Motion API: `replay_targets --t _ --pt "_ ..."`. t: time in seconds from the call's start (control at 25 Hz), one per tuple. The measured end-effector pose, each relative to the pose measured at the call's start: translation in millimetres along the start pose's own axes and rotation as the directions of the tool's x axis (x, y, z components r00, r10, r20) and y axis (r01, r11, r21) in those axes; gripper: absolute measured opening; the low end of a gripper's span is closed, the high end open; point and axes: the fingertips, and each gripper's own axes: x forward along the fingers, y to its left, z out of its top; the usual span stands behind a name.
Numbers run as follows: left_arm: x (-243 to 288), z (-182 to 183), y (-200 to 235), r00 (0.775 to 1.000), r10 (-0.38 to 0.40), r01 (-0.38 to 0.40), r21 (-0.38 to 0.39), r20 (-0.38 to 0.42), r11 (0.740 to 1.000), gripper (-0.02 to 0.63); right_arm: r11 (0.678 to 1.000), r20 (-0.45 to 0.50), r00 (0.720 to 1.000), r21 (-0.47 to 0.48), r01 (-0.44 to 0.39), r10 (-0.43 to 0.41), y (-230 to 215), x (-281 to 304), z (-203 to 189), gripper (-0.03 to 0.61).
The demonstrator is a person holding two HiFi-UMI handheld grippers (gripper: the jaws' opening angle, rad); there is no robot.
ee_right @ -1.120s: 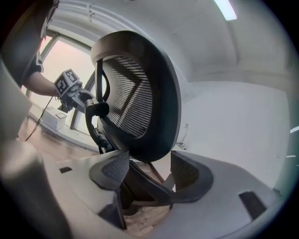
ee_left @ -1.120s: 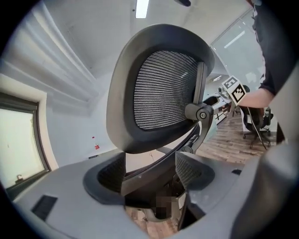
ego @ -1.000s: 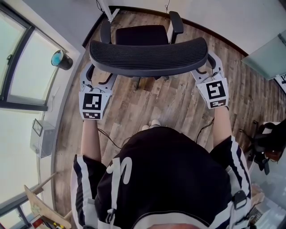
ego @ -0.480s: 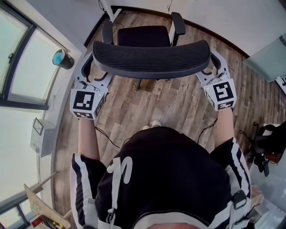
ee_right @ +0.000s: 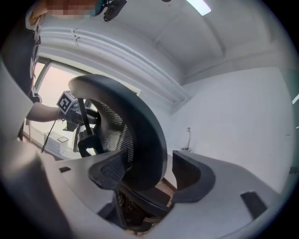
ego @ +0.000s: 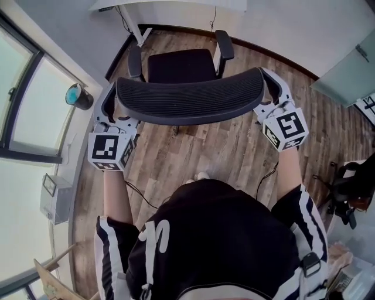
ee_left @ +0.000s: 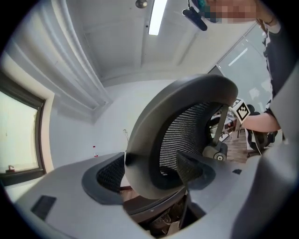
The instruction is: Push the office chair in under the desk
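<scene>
Looking down from your head, you see the office chair [ego: 187, 96] standing on the wood floor [ego: 225, 140] right in front of you. Its curved mesh backrest [ego: 190, 99] is on the near side, facing you. Its black seat [ego: 179, 64] is on the far side. The white worktop [ego: 170, 4] is at the far edge, just past the seat. The seat is out in the open and is not under the worktop. Your left hand-held gripper [ego: 115, 108] is at the left end of the backrest. Your right hand-held gripper [ego: 270, 94] is at the right end. A window [ego: 23, 88] is on the left.

In the left gripper view, your left hand-held gripper [ee_left: 150, 164] has its jaws wide. The thick rim of the backrest [ee_left: 154, 140] sits between them. The left pad [ee_left: 112, 172] is right up against the rim, and the right pad [ee_left: 191, 168] is by the mesh. You can see the marker cube of your other hand-held gripper far off to the right, past the backrest.

In the right gripper view, your right hand-held gripper [ee_right: 148, 164] also has its jaws wide. The rim of the backrest [ee_right: 147, 140] is between them here too. The left pad [ee_right: 112, 170] touches the rim. The right pad [ee_right: 187, 175] is a little apart from it, and you can see a bit of wall in the gap. The other marker cube shows on the left, by the window.
</scene>
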Motion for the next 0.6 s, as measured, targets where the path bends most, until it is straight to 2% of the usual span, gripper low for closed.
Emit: replay_targets --t 0.24,0.6 --pt "22 7 -1 0.999 0.04 -0.04 -0.011 0.007 0.999 0.337 0.996 0.014 0.996 -0.025 0.09 -0.089 -13 11 6 0.284" --pt "33 5 1 0.993 0.117 -0.116 -0.024 0.003 0.993 0.339 0.993 0.024 0.993 -0.037 0.113 -0.112 -21 20 3 0.282"
